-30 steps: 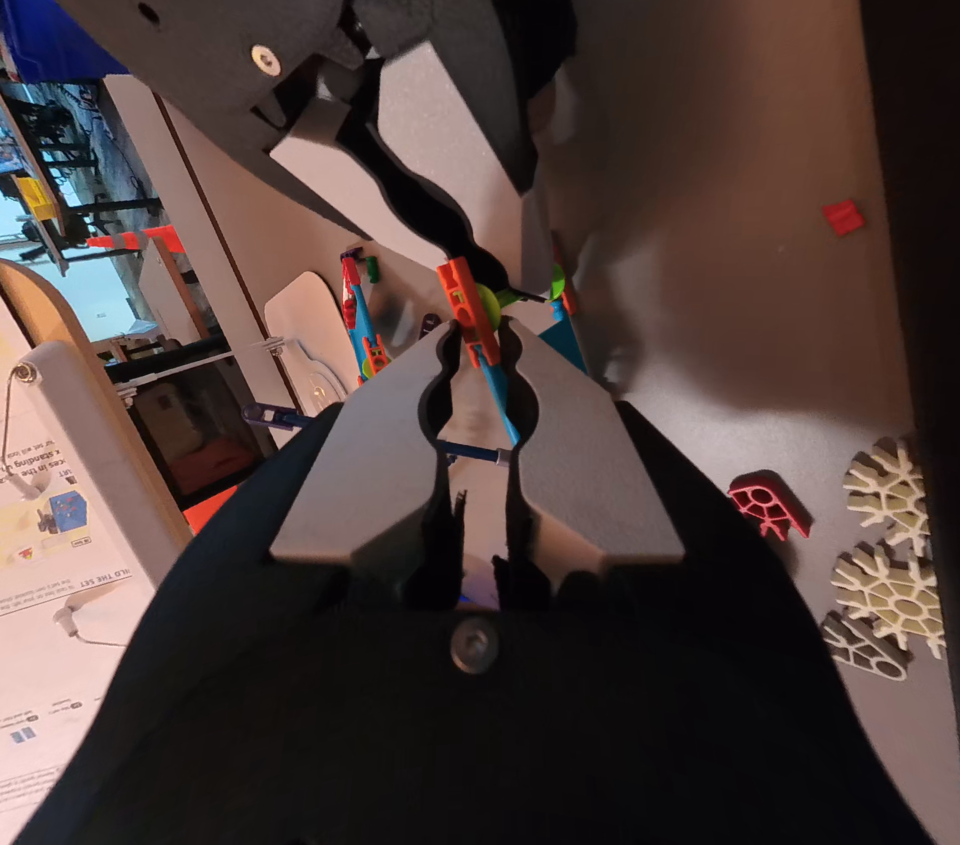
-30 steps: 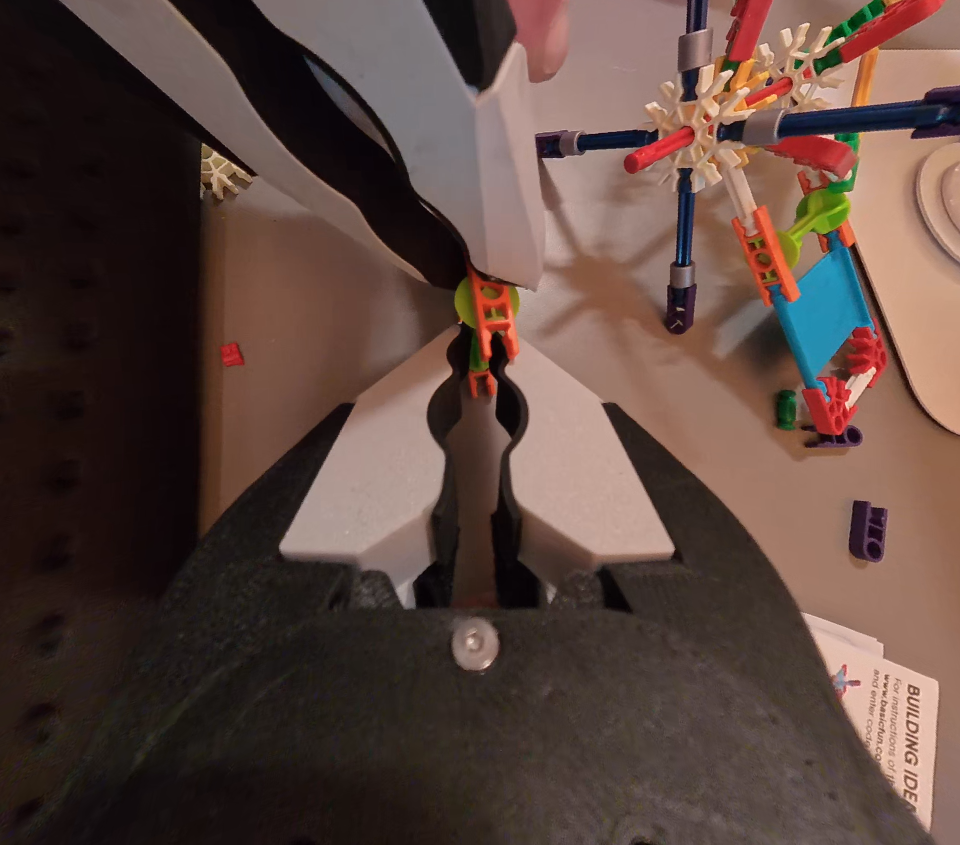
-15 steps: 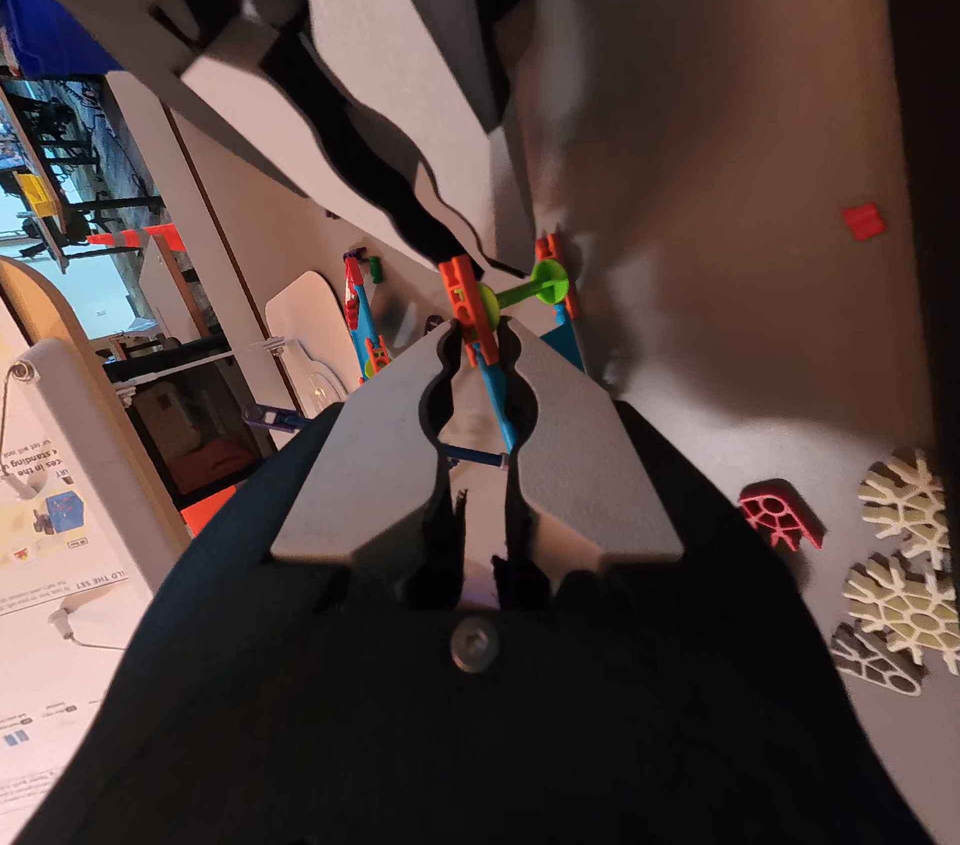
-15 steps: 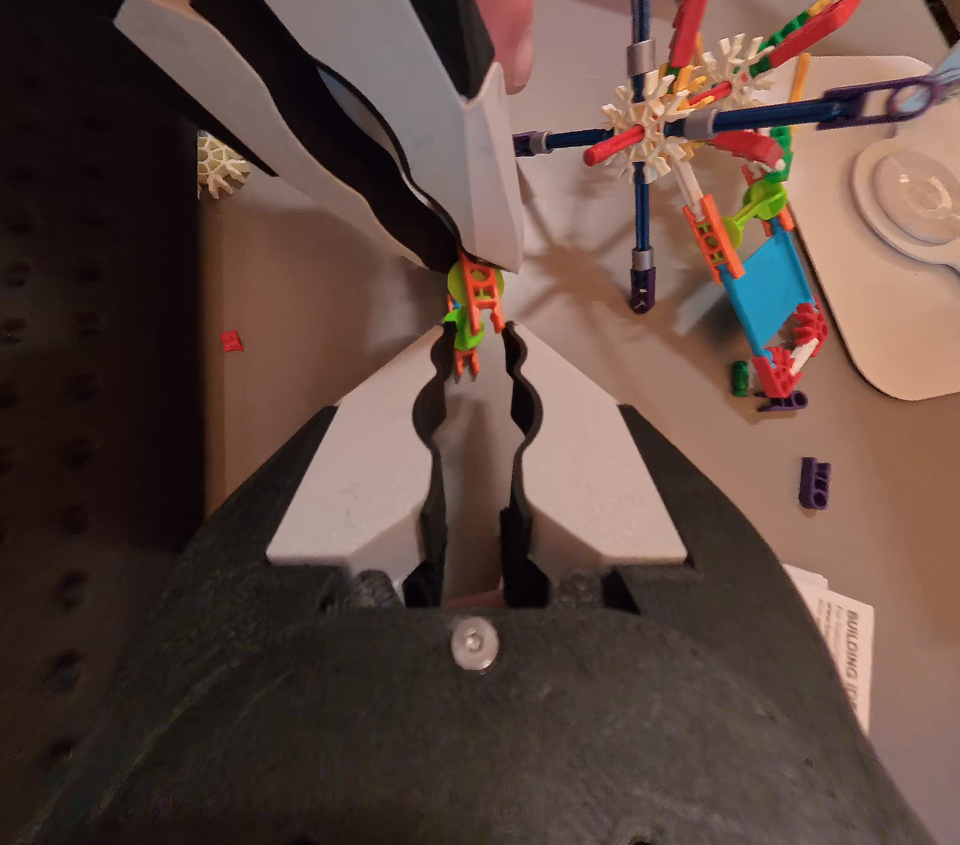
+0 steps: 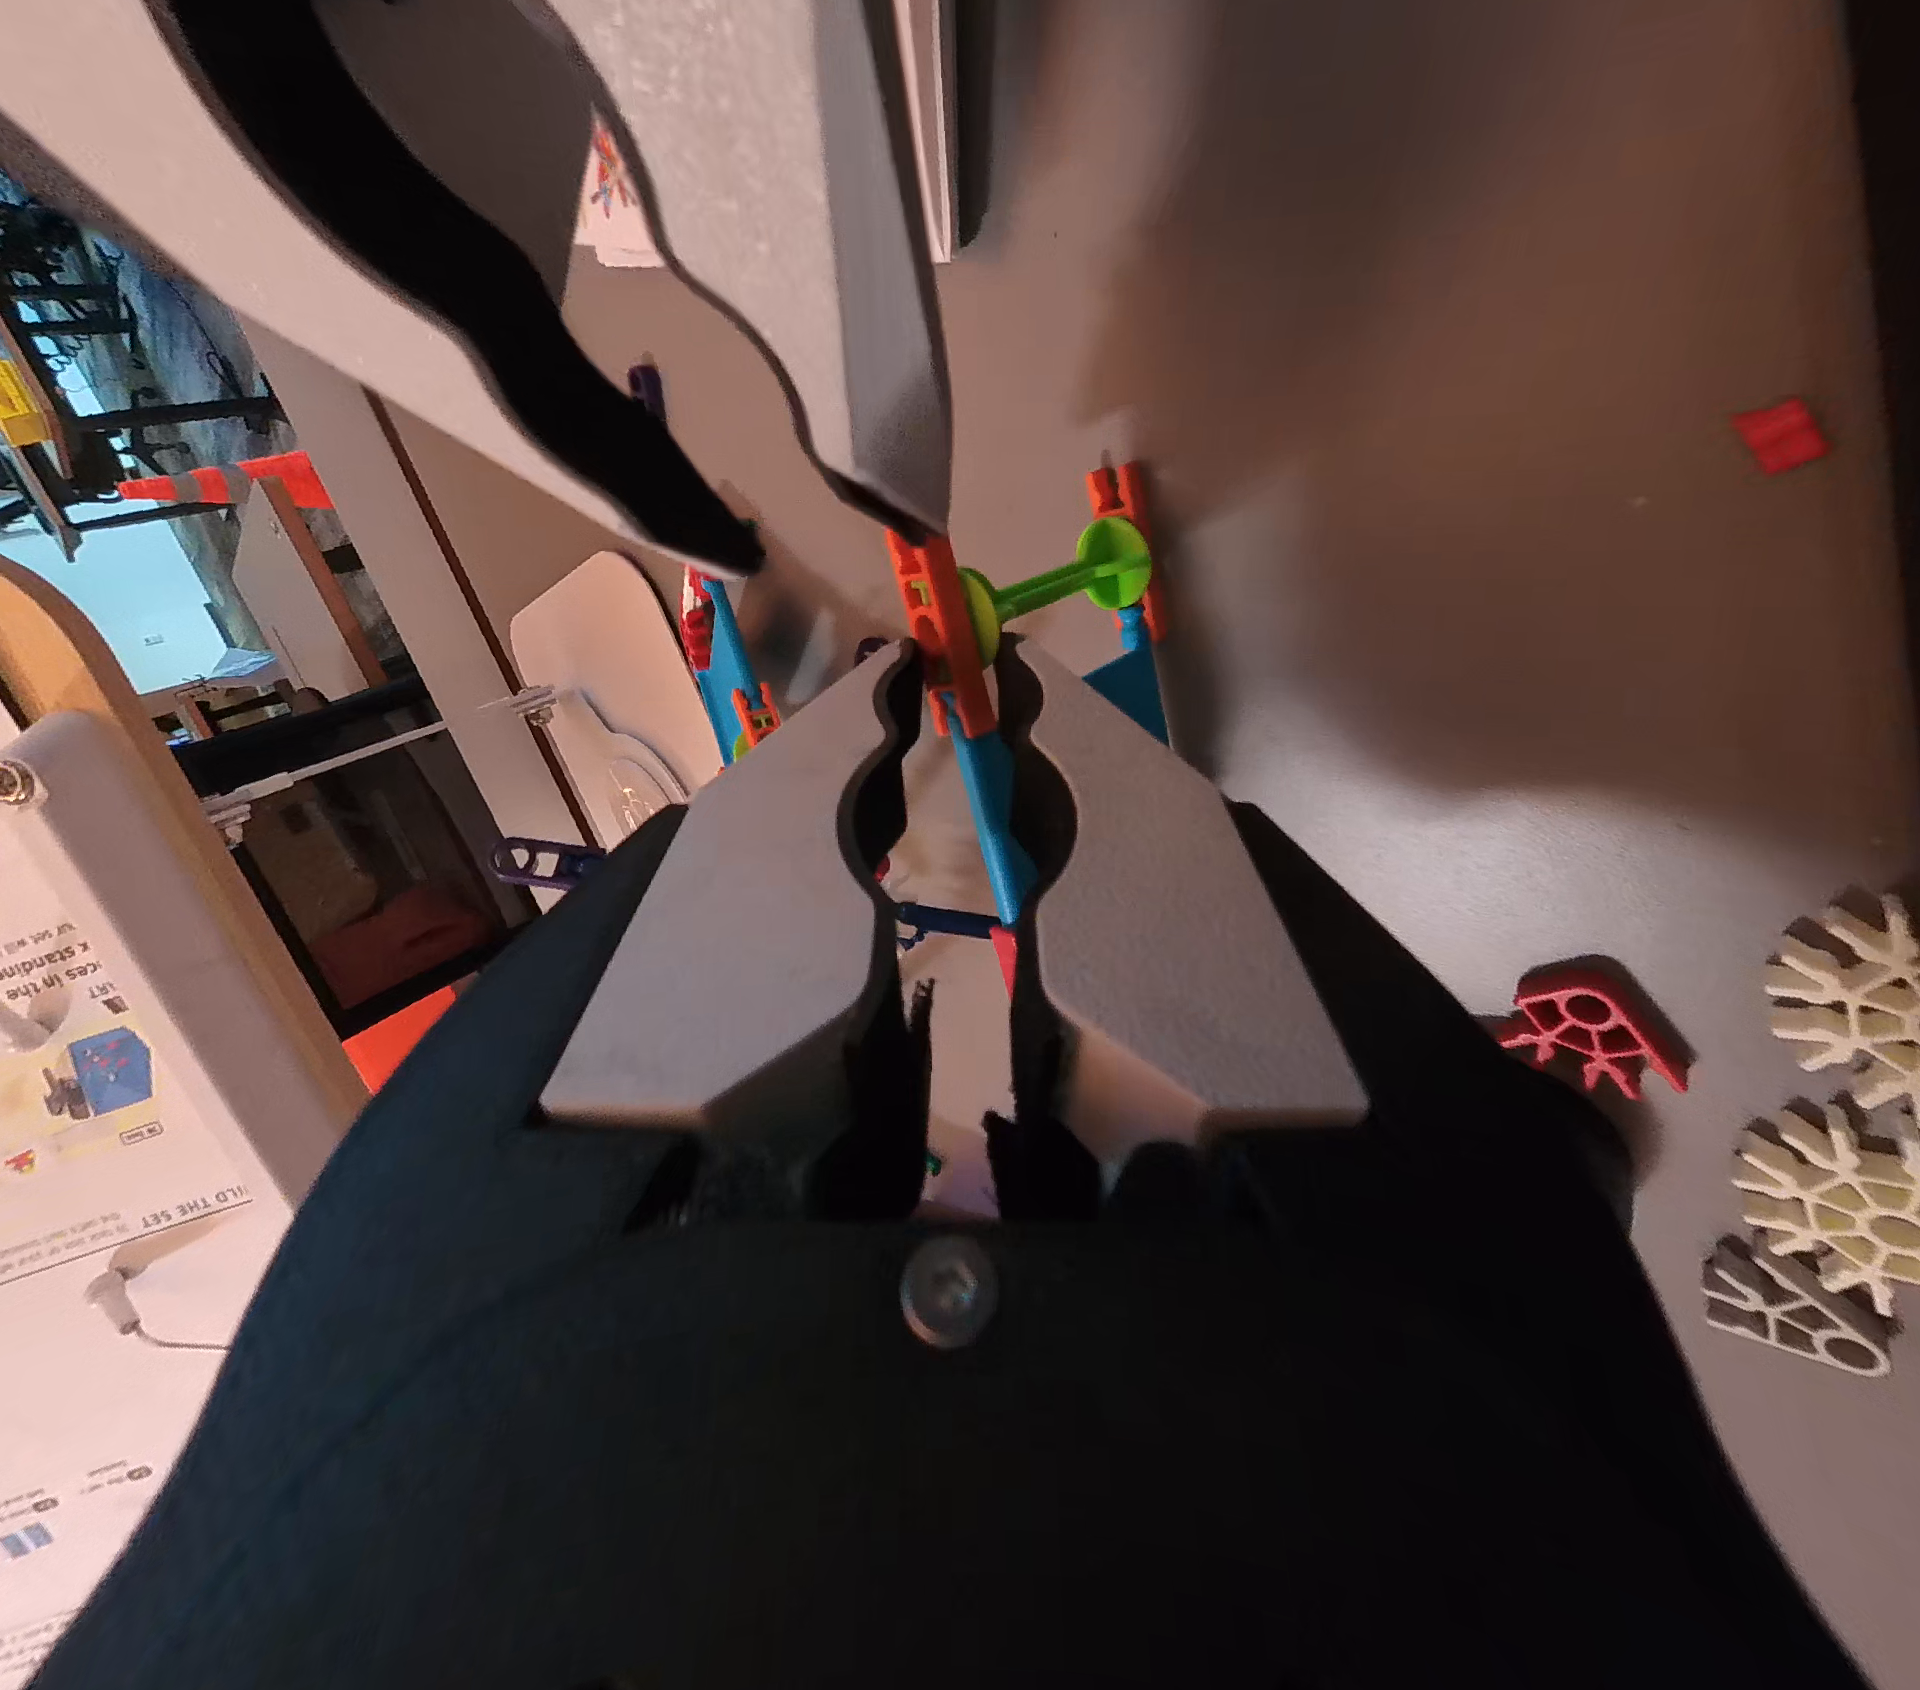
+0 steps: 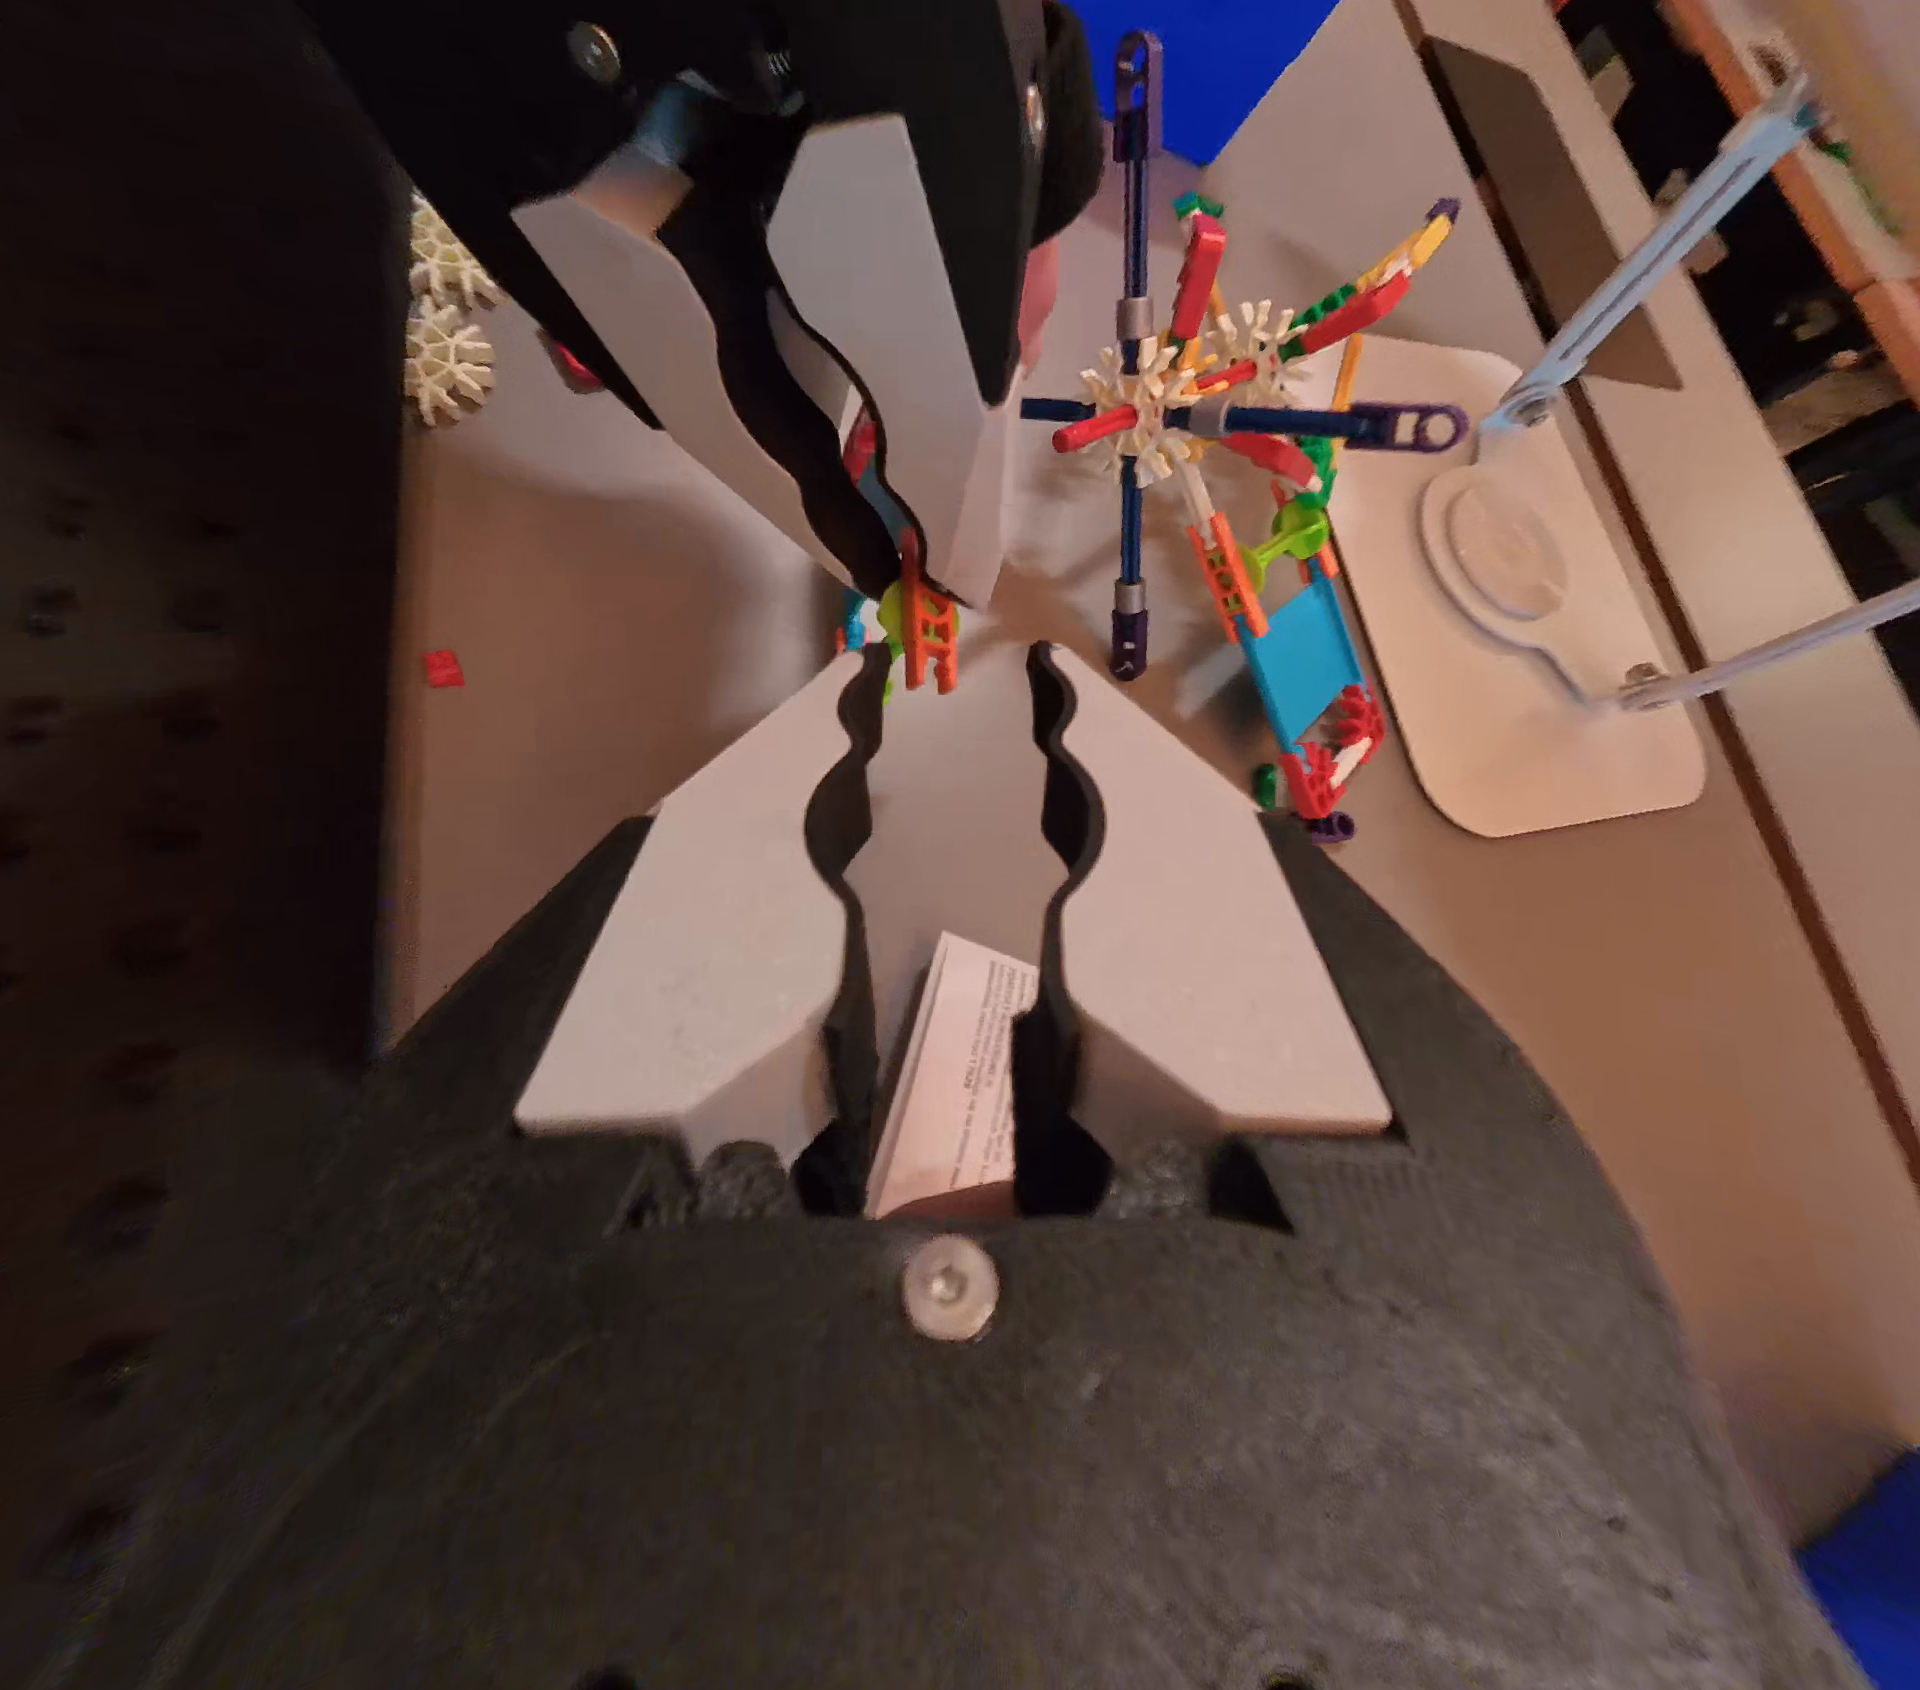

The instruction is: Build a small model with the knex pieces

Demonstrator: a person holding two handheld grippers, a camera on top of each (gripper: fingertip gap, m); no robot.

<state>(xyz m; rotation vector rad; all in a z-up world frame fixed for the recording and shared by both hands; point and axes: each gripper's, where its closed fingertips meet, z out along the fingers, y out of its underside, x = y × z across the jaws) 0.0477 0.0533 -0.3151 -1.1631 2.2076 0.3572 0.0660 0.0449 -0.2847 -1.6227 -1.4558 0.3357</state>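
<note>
The orange connector (image 5: 940, 638), joined by a green rod (image 5: 1049, 591) to a blue panel (image 5: 992, 809), sits pinched in the left gripper (image 5: 951, 664), so I'd hold it steady while the right gripper (image 6: 951, 664), jaws spread, hangs just beside it.

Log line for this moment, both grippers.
left gripper: shut on orange connector | right gripper: open, empty, beside that connector | green spool: attached | grey table: loose white snowflake pieces
</note>
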